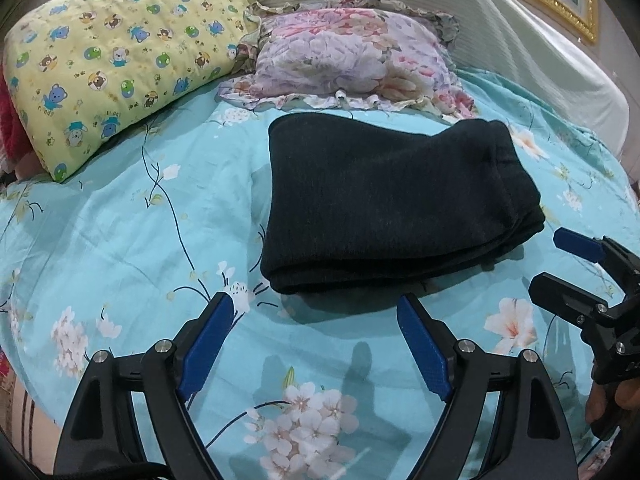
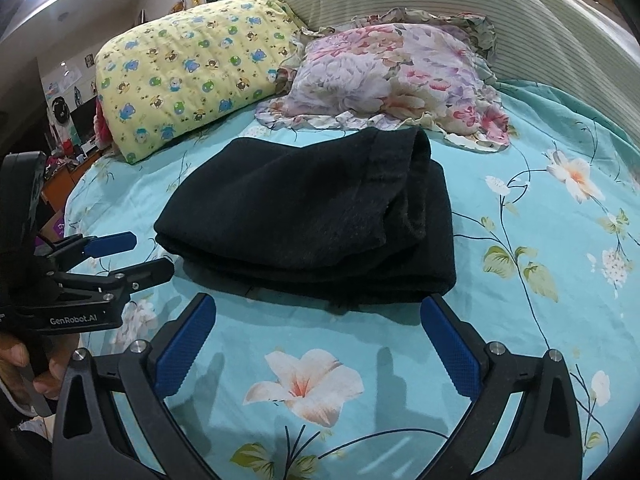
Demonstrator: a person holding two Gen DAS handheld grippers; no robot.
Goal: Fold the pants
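A bed [image 1: 132,216] under a turquoise sheet printed with flowers fills both views, with a gold picture frame [image 1: 576,4] on the wall behind. At the far left lies a yellow pillow [image 1: 116,68] with cartoon bears, and beside it a floral ruffled pillow [image 1: 352,60], both against a striped headboard cushion [image 1: 500,28].

Just in front of the floral pillow rest the black pants [image 1: 392,208], already stacked in several layers into a compact rectangle; the folding looks finished or nearly so.

The left hand-held gripper [image 1: 316,316] hovers over the sheet just short of the bundle's near edge, jaws spread and empty. The right hand-held gripper [image 2: 316,312] sits likewise, spread wide with nothing between its pads.

Any last tidying would best be light: press the uneven right-hand layers flat without dragging the stack.

No containers are visible.
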